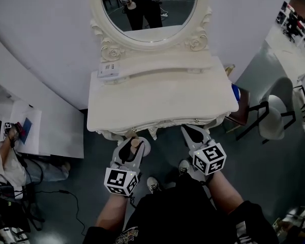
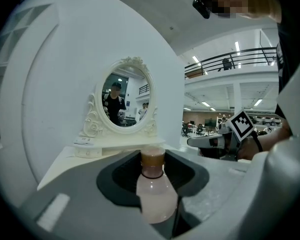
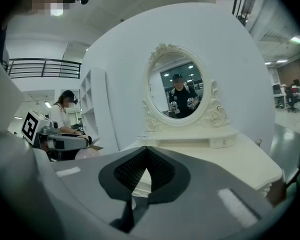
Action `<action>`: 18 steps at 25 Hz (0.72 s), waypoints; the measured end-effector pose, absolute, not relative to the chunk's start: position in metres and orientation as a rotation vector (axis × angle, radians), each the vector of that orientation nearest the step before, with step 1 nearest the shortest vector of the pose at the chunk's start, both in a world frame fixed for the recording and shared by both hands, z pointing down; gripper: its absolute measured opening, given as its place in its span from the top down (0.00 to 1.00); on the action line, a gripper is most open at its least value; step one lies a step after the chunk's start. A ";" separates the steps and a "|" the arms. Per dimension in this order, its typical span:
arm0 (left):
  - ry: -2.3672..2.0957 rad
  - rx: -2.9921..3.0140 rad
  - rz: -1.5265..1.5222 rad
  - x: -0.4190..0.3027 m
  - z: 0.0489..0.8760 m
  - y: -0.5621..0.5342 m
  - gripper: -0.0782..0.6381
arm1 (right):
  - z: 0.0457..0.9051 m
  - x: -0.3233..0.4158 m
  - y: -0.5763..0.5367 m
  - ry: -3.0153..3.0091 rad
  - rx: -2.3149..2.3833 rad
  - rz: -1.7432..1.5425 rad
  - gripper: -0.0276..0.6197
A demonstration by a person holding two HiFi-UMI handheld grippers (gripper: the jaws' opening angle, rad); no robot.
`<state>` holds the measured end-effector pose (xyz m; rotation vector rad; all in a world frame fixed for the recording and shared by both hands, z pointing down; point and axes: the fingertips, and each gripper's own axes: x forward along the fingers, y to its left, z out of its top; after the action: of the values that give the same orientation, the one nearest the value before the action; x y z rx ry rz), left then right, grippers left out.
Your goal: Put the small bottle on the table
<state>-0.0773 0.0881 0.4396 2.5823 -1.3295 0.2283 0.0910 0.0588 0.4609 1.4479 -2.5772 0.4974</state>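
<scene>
A small pale pink bottle (image 1: 136, 143) with a tan cap stands upright between the jaws of my left gripper (image 1: 131, 147), just short of the front edge of the cream dressing table (image 1: 162, 100). In the left gripper view the bottle (image 2: 155, 191) fills the space between the dark pads, its cap pointing up. My right gripper (image 1: 193, 134) hovers beside it at the table's front edge, shut with nothing held. Through the right gripper view the shut right gripper (image 3: 145, 176) points at the table top (image 3: 230, 159), and the left gripper (image 3: 65, 143) shows at the left.
An oval mirror (image 1: 147, 9) in an ornate frame rises at the back of the table, above a low shelf with a small white box (image 1: 109, 69). A brown stool (image 1: 239, 113) and a white chair (image 1: 274, 117) stand to the right. A seated person (image 1: 0, 161) is at the left.
</scene>
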 end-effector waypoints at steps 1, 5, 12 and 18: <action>-1.340 2.579 0.226 -0.074 0.438 0.086 0.70 | 0.460 0.094 0.055 -2.586 1.440 0.495 0.91; -1.387 2.564 0.220 -0.062 0.435 0.077 0.70 | 0.457 0.102 0.039 -2.619 1.401 0.487 0.91; -1.451 2.531 0.224 -0.040 0.435 0.064 0.70 | 0.459 0.118 0.016 -2.661 1.328 0.491 0.91; -1.497 2.498 0.217 -0.021 0.438 0.052 0.70 | 0.463 0.134 -0.001 -2.686 1.268 0.489 0.91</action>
<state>-0.0212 0.0517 0.4381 2.4985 -1.4971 0.2173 0.1336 -0.0013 0.4631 1.2683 -2.6862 0.4892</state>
